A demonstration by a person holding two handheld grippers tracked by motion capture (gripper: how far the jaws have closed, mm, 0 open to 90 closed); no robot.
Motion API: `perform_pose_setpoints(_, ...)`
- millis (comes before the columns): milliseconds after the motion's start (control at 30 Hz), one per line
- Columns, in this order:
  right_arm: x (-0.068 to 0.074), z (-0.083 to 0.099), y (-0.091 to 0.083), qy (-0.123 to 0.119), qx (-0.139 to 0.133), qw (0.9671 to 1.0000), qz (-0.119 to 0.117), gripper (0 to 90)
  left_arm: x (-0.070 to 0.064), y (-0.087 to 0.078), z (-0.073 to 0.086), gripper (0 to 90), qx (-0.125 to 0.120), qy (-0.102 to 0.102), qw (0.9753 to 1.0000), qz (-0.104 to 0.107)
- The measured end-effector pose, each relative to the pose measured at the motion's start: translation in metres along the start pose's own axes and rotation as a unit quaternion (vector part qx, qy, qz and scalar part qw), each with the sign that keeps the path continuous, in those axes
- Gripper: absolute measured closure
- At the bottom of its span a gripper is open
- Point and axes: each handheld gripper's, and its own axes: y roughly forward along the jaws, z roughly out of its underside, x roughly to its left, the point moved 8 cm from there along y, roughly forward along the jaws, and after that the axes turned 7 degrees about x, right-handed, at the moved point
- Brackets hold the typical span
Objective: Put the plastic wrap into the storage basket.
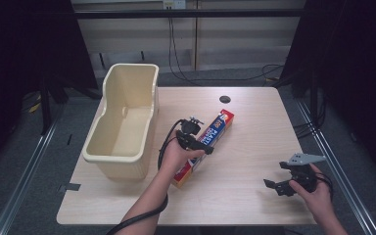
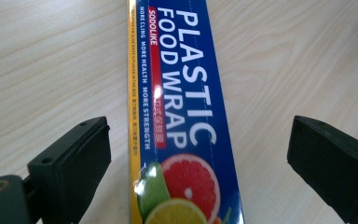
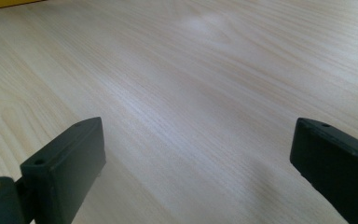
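At table centre, the plastic wrap box (image 1: 204, 147) lies flat, long axis running from 7 toward 1 o'clock, just right of the cream bin (image 1: 122, 122). Left gripper (image 1: 196, 142) hovers over the box's middle; its own view shows the jaws spread wide, straddling the box (image 2: 182, 116), gripping nothing. Right gripper (image 1: 281, 186) idles at 4 o'clock, well apart, jaws wide over bare table (image 3: 191, 93), holding nothing. Judgement: lower the left gripper squarely, jaws across the short width, near mid-length to avoid tipping. Close on the cardboard sides gently; the box may crush or slide.
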Motion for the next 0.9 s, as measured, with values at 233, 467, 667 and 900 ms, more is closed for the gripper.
perform_pose_setpoints(233, -0.001, 0.0, 0.001, 0.0, -0.002, 1.0, -0.001, 3.2, 0.006, 0.013, -0.006, 9.6, 0.009, -0.017, 0.9998, -0.007)
perform_pose_setpoints(467, -0.003, -0.001, -0.001, 0.001, -0.006, 1.0, -0.002, 3.2, 0.009, 0.019, -0.01, 18.4, 0.03, -0.004, 0.9992, -0.026)
perform_pose_setpoints(667, -0.002, -0.001, -0.001, 0.003, -0.003, 1.0, -0.002, 3.2, 0.008, 0.024, -0.015, 32.3, 0.041, 0.004, 0.9985, -0.036)
perform_pose_setpoints(900, -0.002, -0.001, -0.001, 0.0, -0.004, 1.0, -0.002, 3.1, 0.008, 0.019, -0.018, 39.7, 0.084, -0.009, 0.9947, -0.058)
